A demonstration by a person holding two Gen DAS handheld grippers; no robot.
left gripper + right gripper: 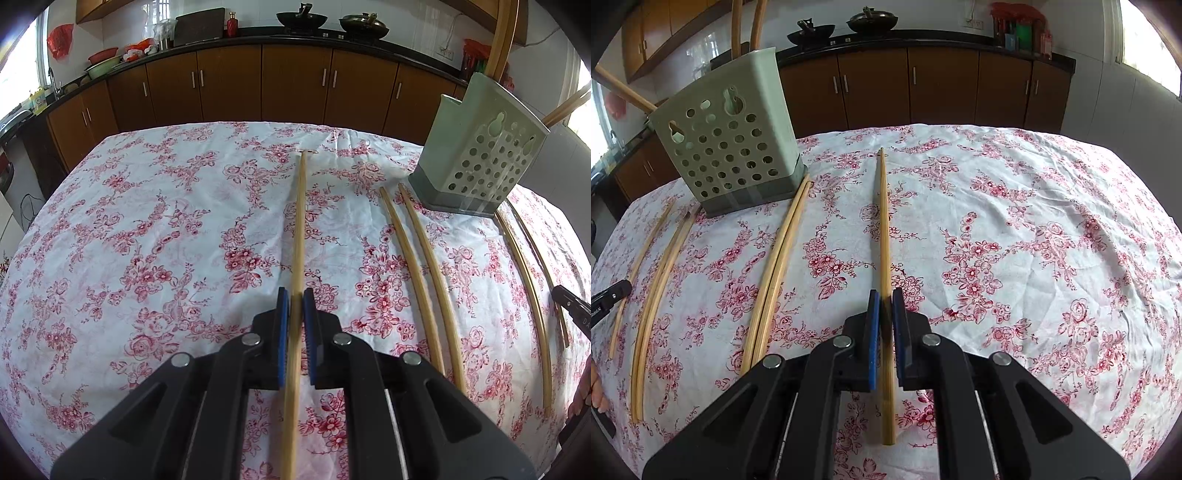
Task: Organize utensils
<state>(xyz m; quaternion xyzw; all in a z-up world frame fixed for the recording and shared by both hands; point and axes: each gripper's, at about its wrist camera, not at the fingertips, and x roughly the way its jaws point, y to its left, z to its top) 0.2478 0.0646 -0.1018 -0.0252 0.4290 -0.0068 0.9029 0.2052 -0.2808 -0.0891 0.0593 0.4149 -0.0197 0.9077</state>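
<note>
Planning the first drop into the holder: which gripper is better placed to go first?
Probably right. The left gripper and right gripper each straddle a chopstick, but the holder looks larger and nearer in the right wrist view.

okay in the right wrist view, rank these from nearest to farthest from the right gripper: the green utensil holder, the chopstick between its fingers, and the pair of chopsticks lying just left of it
1. Chopstick between the right gripper fingers, dead ahead.
2. Pair of chopsticks on the tablecloth, to the left.
3. Green utensil holder, far left, standing at the pair's far tips.
</note>
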